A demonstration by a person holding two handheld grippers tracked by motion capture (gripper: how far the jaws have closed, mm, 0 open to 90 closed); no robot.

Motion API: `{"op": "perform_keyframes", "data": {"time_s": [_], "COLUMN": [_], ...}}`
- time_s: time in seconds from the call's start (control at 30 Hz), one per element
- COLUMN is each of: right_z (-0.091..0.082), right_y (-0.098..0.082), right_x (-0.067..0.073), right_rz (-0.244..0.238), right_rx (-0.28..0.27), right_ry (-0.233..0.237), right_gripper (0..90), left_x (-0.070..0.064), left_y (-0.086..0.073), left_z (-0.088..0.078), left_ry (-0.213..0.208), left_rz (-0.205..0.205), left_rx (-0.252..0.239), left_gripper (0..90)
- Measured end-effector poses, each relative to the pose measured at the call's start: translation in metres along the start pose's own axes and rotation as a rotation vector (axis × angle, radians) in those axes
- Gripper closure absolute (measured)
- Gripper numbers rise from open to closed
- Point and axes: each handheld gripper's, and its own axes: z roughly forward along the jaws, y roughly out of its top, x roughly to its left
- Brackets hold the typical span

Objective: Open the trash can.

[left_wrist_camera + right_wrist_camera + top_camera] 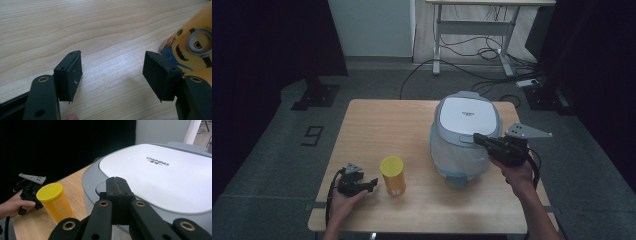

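A white and grey rice cooker (467, 117) with its lid down stands on the right half of the wooden table (382, 120). My right gripper (476, 137) is shut with nothing between its jaws. Its tips hover over the near rim of the cooker's lid (160, 170), by the latch button. A yellow can (393, 175) with a yellow lid and a cartoon print stands upright at the front left. My left gripper (373, 184) rests low just left of the can. Its jaws stand open over bare wood (112, 65), with the can (195, 45) beside the right jaw.
Behind the table a white desk frame (477, 25) stands on the floor with cables (492, 75) and a power strip. Dark stand bases (314, 95) sit at both far corners. A "9" marker (313, 135) lies on the floor at the left.
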Motion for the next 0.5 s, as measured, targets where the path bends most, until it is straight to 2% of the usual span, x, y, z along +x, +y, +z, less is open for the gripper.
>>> {"op": "perform_keyframes", "data": {"time_s": [0.5], "right_z": [0.015], "right_y": [0.000], "right_x": [0.000], "right_rz": [0.017], "right_rx": [0.017], "right_ry": [0.031], "right_gripper": [89.4], "left_x": [0.000], "left_y": [0.000], "left_z": [0.000], "left_ry": [-0.001], "left_rz": [-0.003], "left_rx": [0.001], "left_gripper": [31.8]}}
